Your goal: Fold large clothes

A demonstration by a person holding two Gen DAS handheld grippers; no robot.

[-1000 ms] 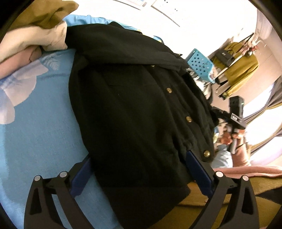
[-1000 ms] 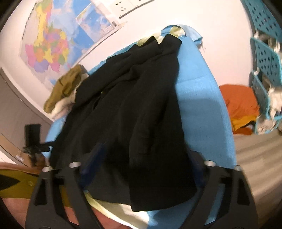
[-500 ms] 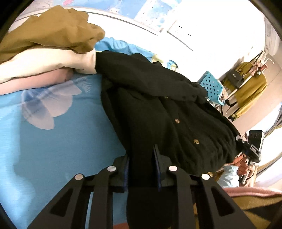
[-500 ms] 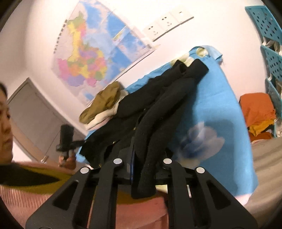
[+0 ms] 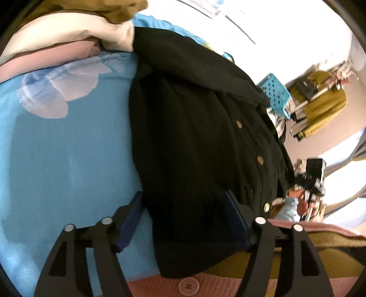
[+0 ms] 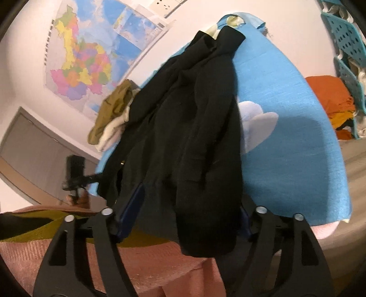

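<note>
Left wrist view has the black button-up jacket (image 5: 194,141) lying on the blue flowered sheet (image 5: 64,155), hem between the left gripper (image 5: 183,205) fingers, which are spreading apart and not pinching it. Right wrist view: right gripper (image 6: 189,205) fingers spreading too, jacket edge loose between them, piled clothes (image 6: 109,118) beyond.

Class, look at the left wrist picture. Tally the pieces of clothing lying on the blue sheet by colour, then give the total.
On the blue sheet:
black jacket: 1
olive garment: 1
cream garment: 1
pink garment: 1
Total: 4
</note>
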